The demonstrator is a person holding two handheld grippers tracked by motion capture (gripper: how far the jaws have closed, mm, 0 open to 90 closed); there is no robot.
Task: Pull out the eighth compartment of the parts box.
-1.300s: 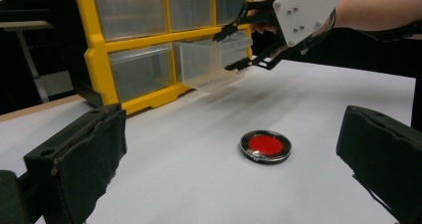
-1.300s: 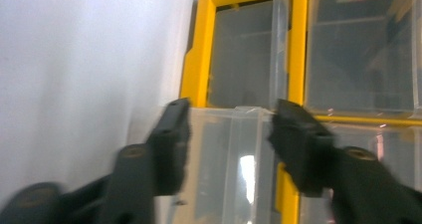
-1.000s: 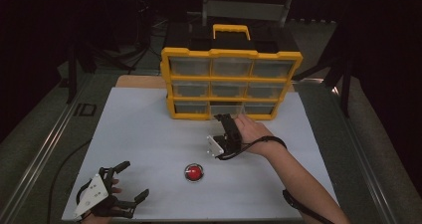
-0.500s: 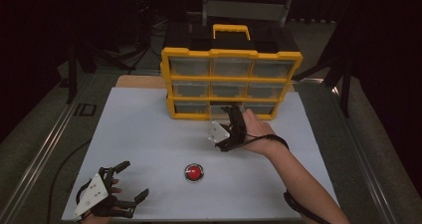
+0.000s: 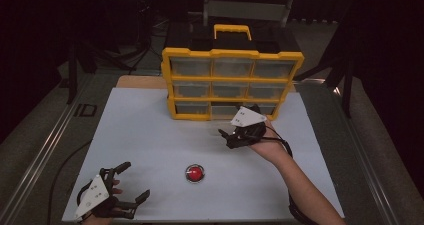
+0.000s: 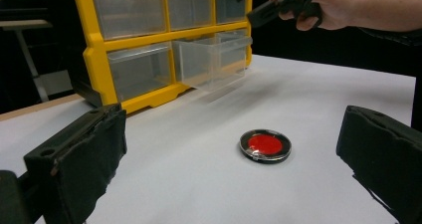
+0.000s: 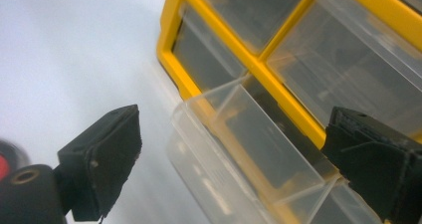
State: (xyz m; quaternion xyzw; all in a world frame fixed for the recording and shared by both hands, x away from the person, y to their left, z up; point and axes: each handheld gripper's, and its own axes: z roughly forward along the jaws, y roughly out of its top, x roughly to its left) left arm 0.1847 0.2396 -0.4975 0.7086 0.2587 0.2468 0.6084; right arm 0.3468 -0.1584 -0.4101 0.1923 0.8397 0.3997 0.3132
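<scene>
The bottom-middle drawer [image 6: 214,59] stands pulled out, and the right claw [image 5: 231,136], released, hangs just before it. The left claw [image 5: 122,185] rests agape on the desk [image 5: 150,135]; next, one must pick up the red disc [image 5: 195,173] and drop it in the drawer.

The room is dark, and most of the light falls on the white rectangular board [image 5: 150,135] that covers the bench. A grey metal rail [image 5: 42,150] runs along the bench's left edge, beside a dark, dim floor. Behind the bench stands a grey metal frame [image 5: 245,7], half lost in shadow.
</scene>
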